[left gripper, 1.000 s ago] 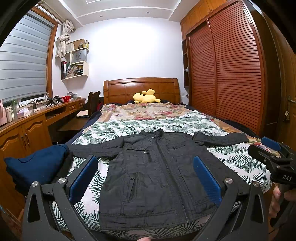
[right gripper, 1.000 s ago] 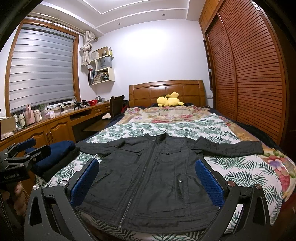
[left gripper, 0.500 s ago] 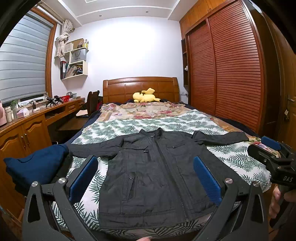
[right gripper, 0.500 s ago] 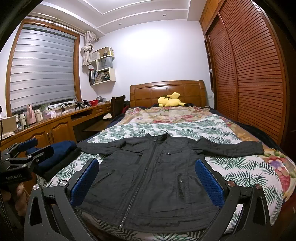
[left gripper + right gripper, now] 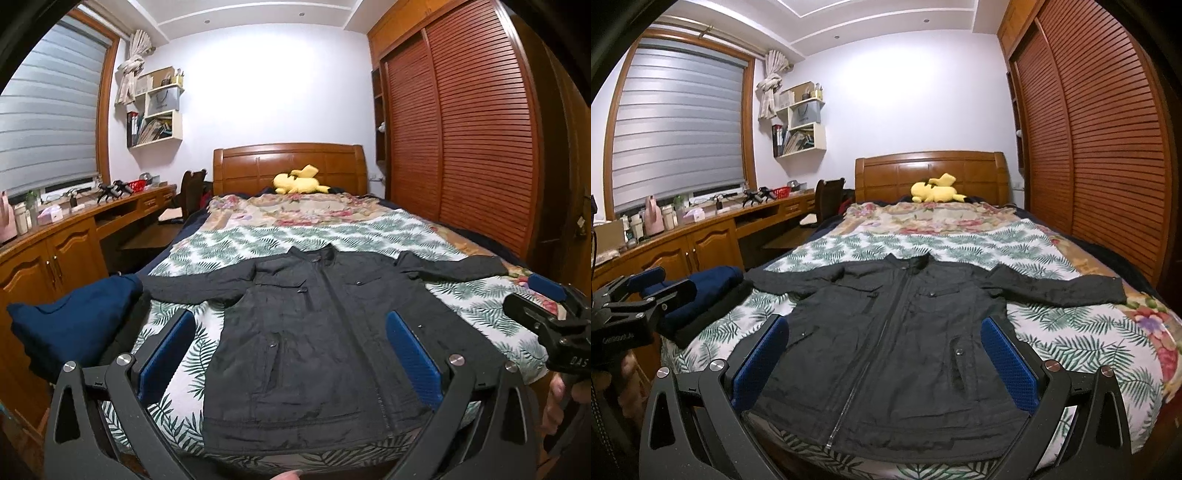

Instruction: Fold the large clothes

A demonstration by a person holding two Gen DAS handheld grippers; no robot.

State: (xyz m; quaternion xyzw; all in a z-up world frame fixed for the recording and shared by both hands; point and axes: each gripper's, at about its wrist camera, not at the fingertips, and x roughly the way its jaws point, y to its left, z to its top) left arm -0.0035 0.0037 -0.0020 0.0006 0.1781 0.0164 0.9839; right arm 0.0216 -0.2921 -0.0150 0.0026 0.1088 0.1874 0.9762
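A dark grey zipped jacket [image 5: 314,332] lies flat, front up, on the bed, sleeves spread to both sides, hem toward me; it also shows in the right wrist view [image 5: 894,339]. My left gripper [image 5: 288,350] is open and empty, held above the foot of the bed before the hem. My right gripper [image 5: 882,354] is open and empty too, at about the same height. Each gripper shows in the other's view: the right one at the right edge [image 5: 546,317], the left one at the left edge [image 5: 639,299].
The bed has a leaf-print cover [image 5: 229,243] and a floral quilt [image 5: 306,210] with a yellow plush toy [image 5: 299,181] at the headboard. Folded navy clothing [image 5: 74,325] lies at the bed's left corner. A wooden desk [image 5: 701,229] runs along the left; louvred wardrobe doors [image 5: 1108,147] stand right.
Both views have tilted down slightly and edged closer to the bed. The jacket has not moved and both grippers stay open.
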